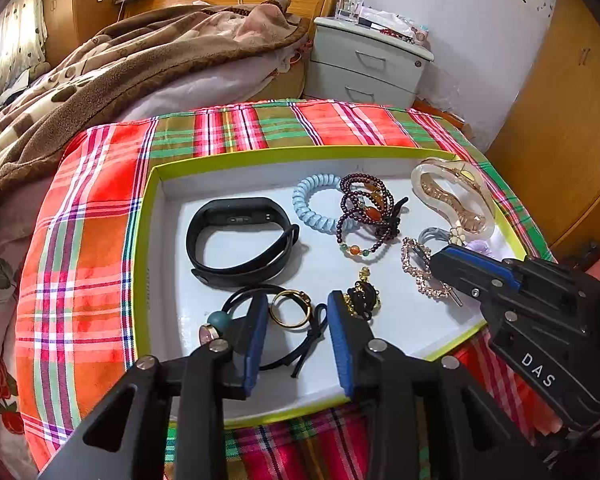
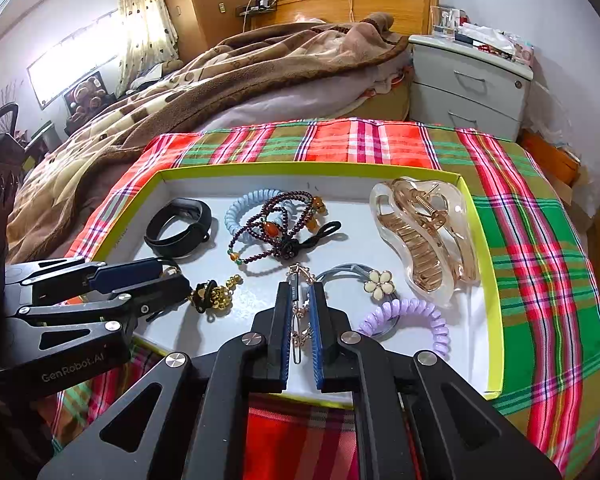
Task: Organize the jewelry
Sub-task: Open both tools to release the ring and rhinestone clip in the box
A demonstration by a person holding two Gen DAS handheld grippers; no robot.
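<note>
Purple coil tie (image 2: 410, 318), right-wrist view only

shallow lime-edged white cardboard tray (image 2: 496, 320) sitting on red-green plaid cloth (image 2: 540, 240); black rubber fitness band (image 2: 178, 226) lying in it left, clear amber plastic claw clip (image 2: 424, 236) lying right, dark beaded bracelet (image 2: 276, 232) lying between.

One tray (image 2: 496, 280), two coil ties (image 2: 412, 316), one watch band (image 1: 240, 240), one bead bracelet (image 1: 364, 216), one claw clip (image 2: 424, 240), one gold ring (image 1: 290, 308)
</note>
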